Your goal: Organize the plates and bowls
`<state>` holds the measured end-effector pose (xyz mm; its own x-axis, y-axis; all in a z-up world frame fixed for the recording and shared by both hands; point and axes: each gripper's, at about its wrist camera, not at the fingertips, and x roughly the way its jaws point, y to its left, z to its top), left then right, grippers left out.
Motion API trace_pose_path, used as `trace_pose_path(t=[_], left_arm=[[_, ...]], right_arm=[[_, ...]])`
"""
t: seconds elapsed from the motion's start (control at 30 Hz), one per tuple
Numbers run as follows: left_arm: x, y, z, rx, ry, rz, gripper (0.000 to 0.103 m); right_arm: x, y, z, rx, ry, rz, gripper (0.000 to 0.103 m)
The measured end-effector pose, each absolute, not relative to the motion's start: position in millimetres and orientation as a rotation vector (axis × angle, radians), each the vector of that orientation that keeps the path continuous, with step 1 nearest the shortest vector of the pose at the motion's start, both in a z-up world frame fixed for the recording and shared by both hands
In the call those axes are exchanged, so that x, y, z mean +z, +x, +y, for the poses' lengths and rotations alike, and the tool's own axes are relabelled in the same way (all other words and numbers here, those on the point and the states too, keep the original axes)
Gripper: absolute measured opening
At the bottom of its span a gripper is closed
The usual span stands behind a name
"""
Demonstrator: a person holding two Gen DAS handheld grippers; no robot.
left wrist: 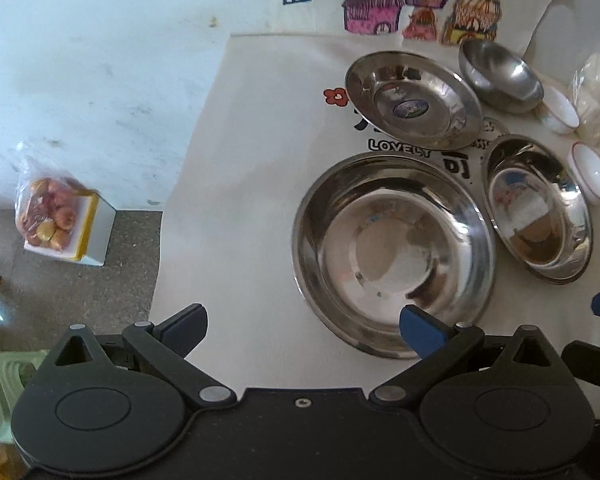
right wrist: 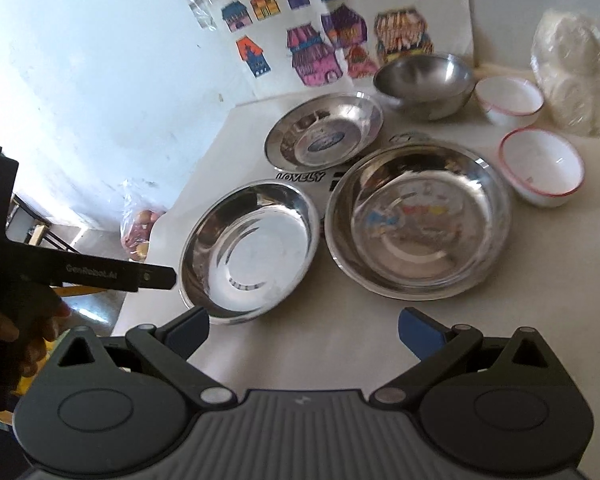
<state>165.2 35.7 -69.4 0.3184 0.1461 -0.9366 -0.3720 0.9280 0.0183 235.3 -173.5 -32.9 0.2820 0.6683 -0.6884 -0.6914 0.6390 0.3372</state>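
Note:
Three steel plates lie on the white cloth: a near-left plate [left wrist: 392, 252] [right wrist: 248, 252], a near-right plate [left wrist: 538, 208] [right wrist: 416, 220], and a far plate with a blue sticker [left wrist: 412, 98] [right wrist: 324, 132]. A steel bowl [left wrist: 500, 74] [right wrist: 424, 84] stands behind them. Two white red-rimmed bowls [right wrist: 540, 166] [right wrist: 510, 100] stand to the right, also in the left wrist view [left wrist: 592, 172] [left wrist: 562, 110]. My left gripper [left wrist: 302, 330] is open and empty, above the cloth left of the near-left plate. My right gripper [right wrist: 302, 330] is open and empty in front of the plates.
A house-pattern sheet [right wrist: 320, 20] lies at the back. A clear bag of white items [right wrist: 572, 76] sits at the far right. A bag of apples [left wrist: 48, 216] rests on a box on the floor left of the table edge [left wrist: 172, 216].

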Motion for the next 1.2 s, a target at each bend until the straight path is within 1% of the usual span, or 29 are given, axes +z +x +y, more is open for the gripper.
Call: trace_pose_path(t=[0.17,0.27,0.37,0.4,0.5,0.6,0.73,0.77,0.8,0.9,0.93,0.97,1.0,1.07,1.1,1.13,1.2], left_arm=[[-81,183,57,0.289,-0.208,1.232,0.102],[-90,196,68,0.254,-0.213,1.247,0.100],[-98,208,78,0.226,-0.210,1.263,0.096],[-100,211,80,0.214,-0.208,1.270,0.095],[-107,217,85,0.170,-0.212,1.286,0.086],[-112,222,89,0.122,-0.225,1.299,0.081],[-116,226,92,0.063,-0.252,1.304,0.067],[-116,227,93,0.053,-0.259,1.304,0.065],[-117,228,93,0.046,-0.266,1.306,0.059],[-118,230,95,0.019,-0.288,1.305,0.045],[-119,231,96,0.012,-0.296,1.305,0.038],[-119,232,96,0.006,-0.304,1.304,0.034],[-120,232,96,0.001,-0.310,1.304,0.028],[-121,233,96,-0.004,-0.307,1.306,0.026],[-121,232,96,-0.003,-0.305,1.306,0.023],[-121,232,97,-0.003,-0.306,1.304,0.017],[-122,231,100,-0.003,-0.319,1.304,0.013]], right_arm=[[-46,242,-146,0.914,-0.013,0.982,0.102],[-52,245,-134,0.889,-0.004,1.001,0.096],[-57,250,-126,0.849,0.017,1.020,0.089],[-58,252,-124,0.835,0.024,1.025,0.089],[-61,256,-118,0.796,0.051,1.039,0.082],[-65,258,-114,0.763,0.071,1.054,0.078],[-69,258,-112,0.723,0.092,1.063,0.066],[-70,259,-111,0.717,0.095,1.066,0.065],[-71,259,-110,0.711,0.097,1.070,0.064],[-72,259,-108,0.697,0.099,1.074,0.056],[-72,259,-108,0.692,0.099,1.074,0.051],[-72,259,-106,0.687,0.099,1.075,0.046],[-73,260,-106,0.683,0.100,1.077,0.044],[-74,260,-106,0.674,0.099,1.079,0.039],[-74,260,-106,0.672,0.099,1.079,0.038],[-74,259,-106,0.672,0.097,1.079,0.035],[-73,259,-105,0.667,0.085,1.076,0.031]])
